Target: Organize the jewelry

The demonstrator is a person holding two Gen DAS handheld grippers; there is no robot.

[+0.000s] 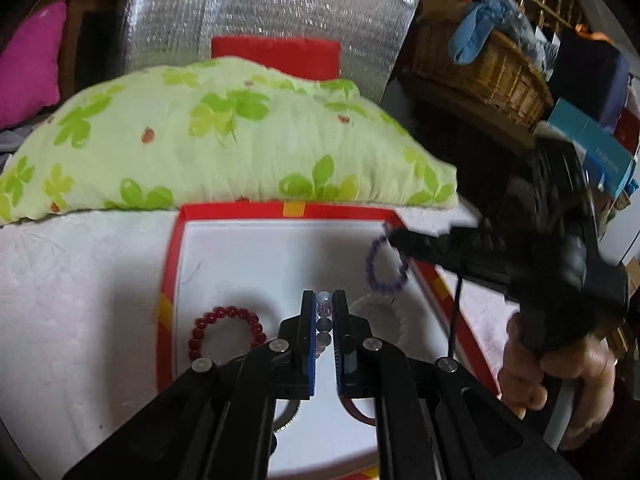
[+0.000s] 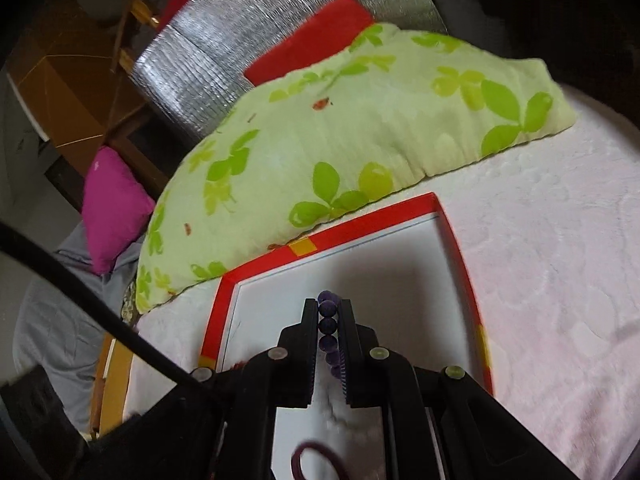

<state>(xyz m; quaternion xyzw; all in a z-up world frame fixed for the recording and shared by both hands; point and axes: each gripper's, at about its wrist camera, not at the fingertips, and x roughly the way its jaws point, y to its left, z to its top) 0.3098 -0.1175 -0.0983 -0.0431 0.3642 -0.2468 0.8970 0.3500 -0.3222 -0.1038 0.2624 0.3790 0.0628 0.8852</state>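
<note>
White bedding [image 1: 80,300] spreads under everything, with a green pillow [image 1: 224,136] lying behind my red-rimmed box [image 1: 170,264]. Inside the box rest a red bracelet [image 1: 228,330] and, near the right wall, a white bracelet [image 1: 380,318]. My right gripper [image 2: 328,312] pinches a purple bracelet [image 1: 386,264], dangling over the box. My left gripper [image 1: 325,304] clamps a pale bracelet [image 1: 324,320].
</note>
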